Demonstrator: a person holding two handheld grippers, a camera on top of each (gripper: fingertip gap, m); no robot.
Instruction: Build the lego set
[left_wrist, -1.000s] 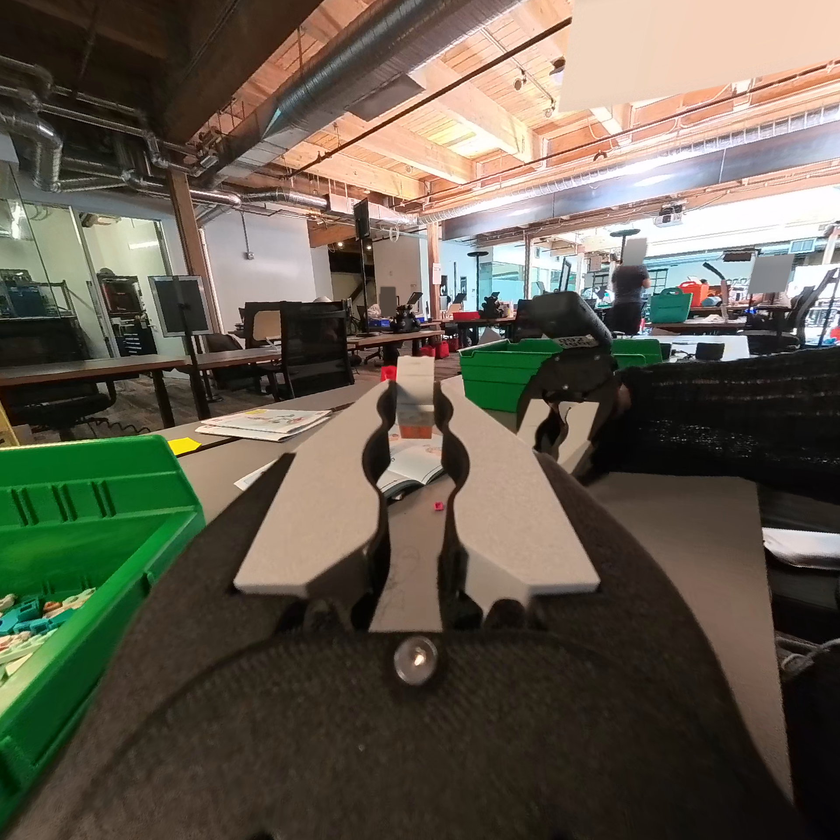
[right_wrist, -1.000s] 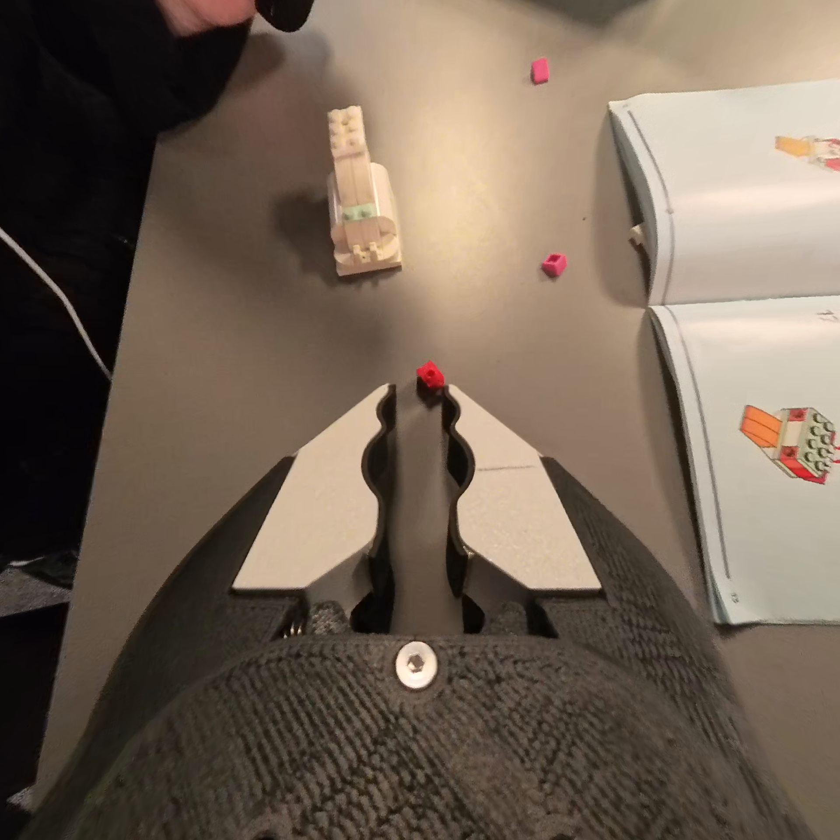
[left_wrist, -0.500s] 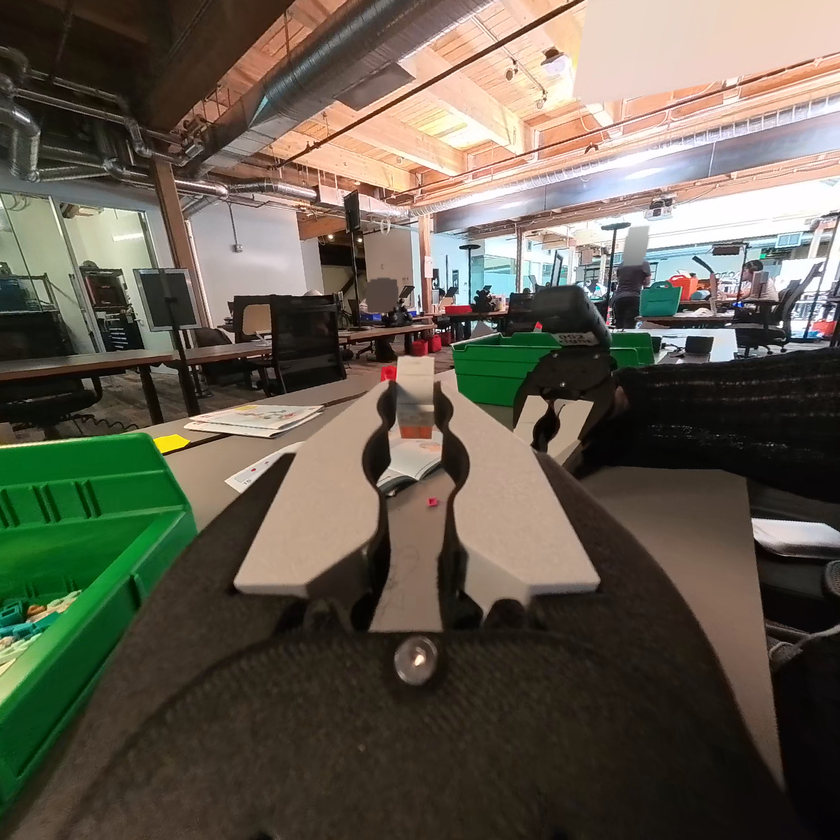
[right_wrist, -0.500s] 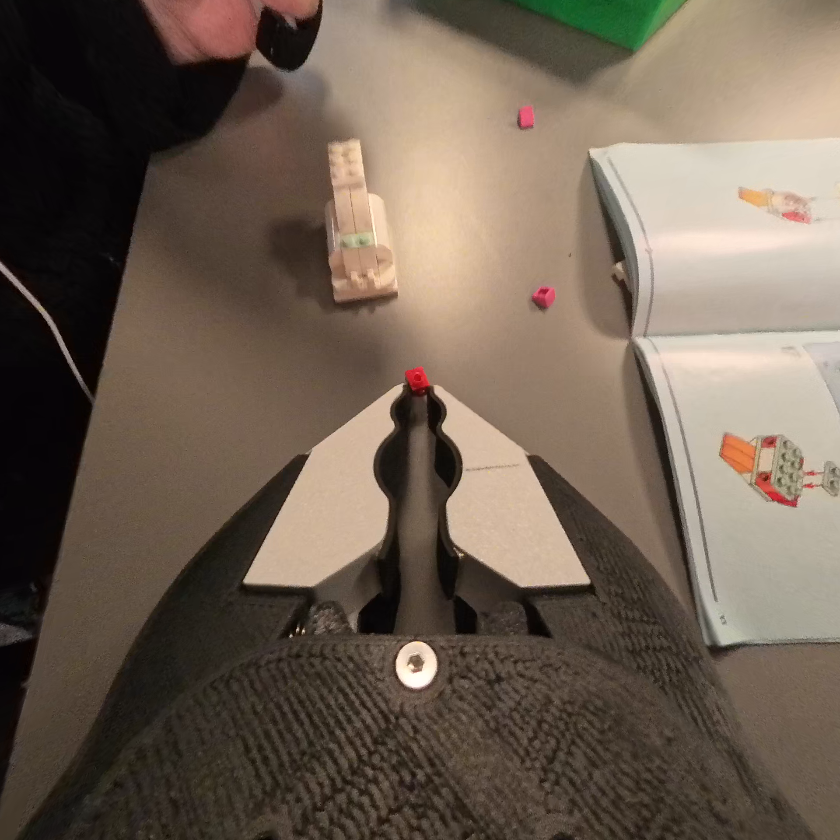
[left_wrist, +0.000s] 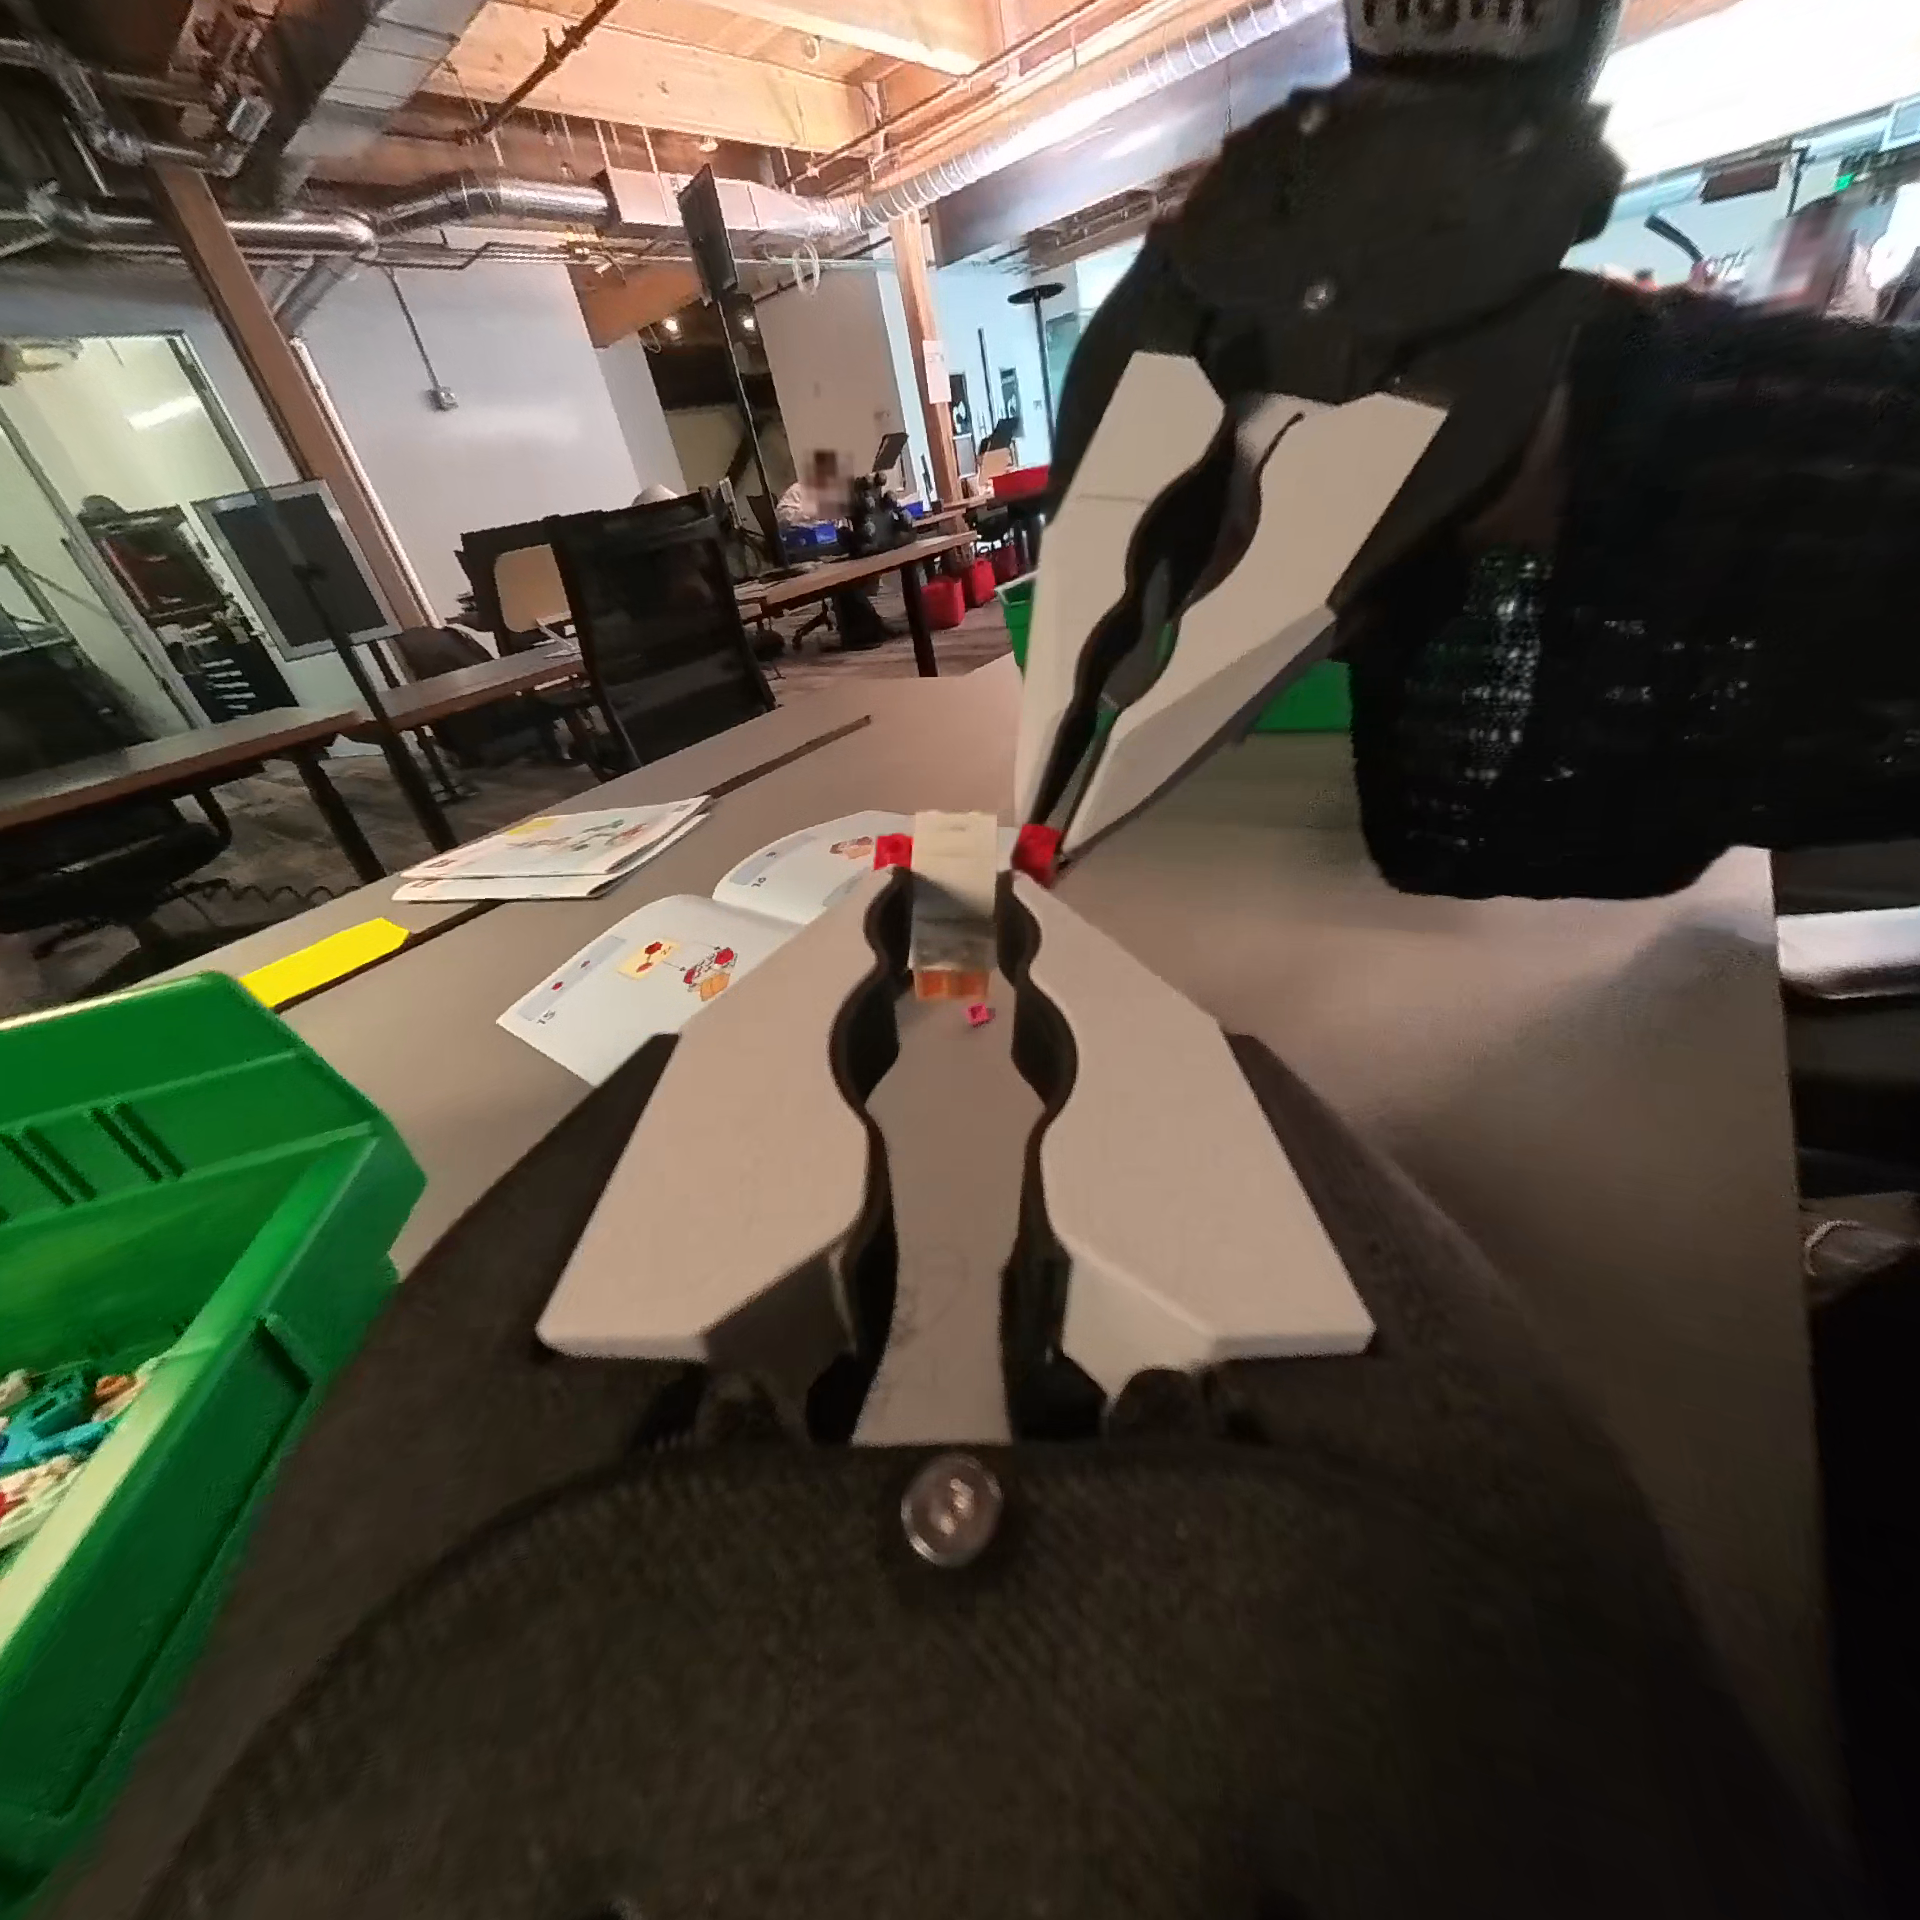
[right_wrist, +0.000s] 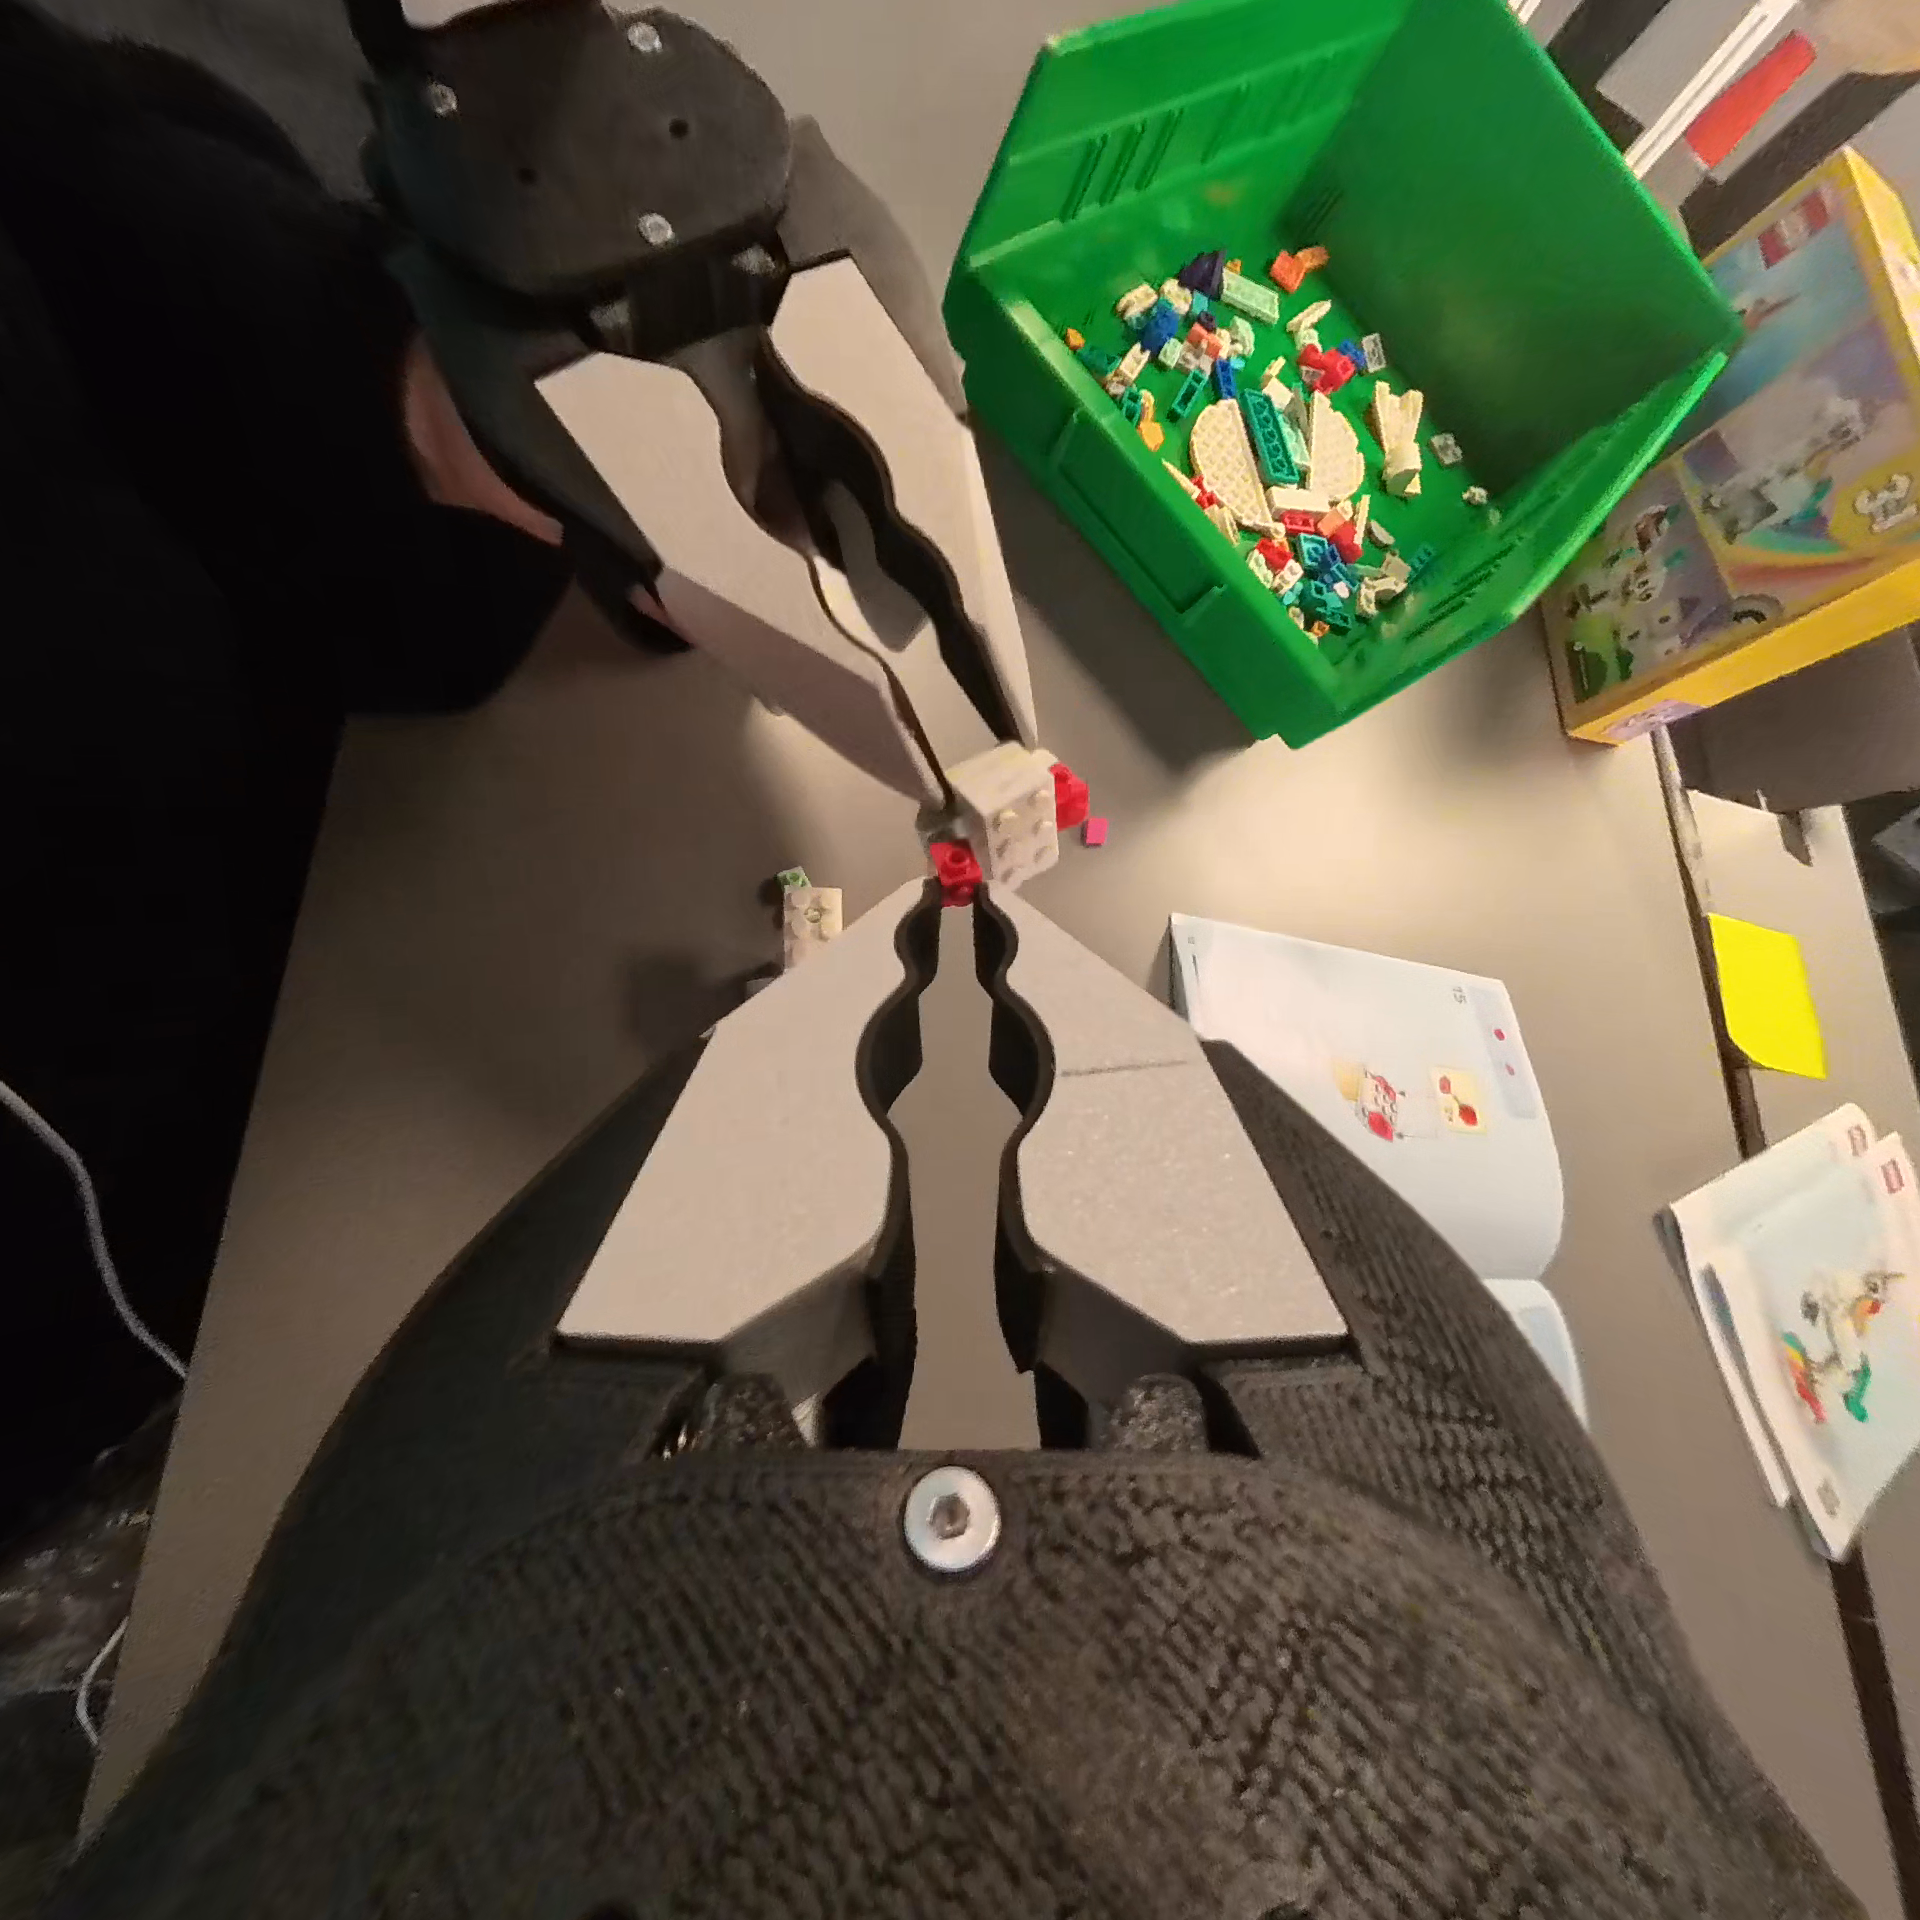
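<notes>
Since before, our right gripper (right_wrist: 958, 902) has swung its pinched red stud (right_wrist: 954, 865) against the block (right_wrist: 1006, 817) clamped in our left gripper (left_wrist: 951, 883).

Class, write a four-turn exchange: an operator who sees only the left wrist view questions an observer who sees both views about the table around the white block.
Operator: My left gripper holds the block. Is anything loose on the table hidden from me?
Observer: Yes. A small white piece with a green stud lies by the right gripper, which pinches a red brick.
Operator: What stands past the bin?
Observer: A yellow box, right beside it.
</notes>
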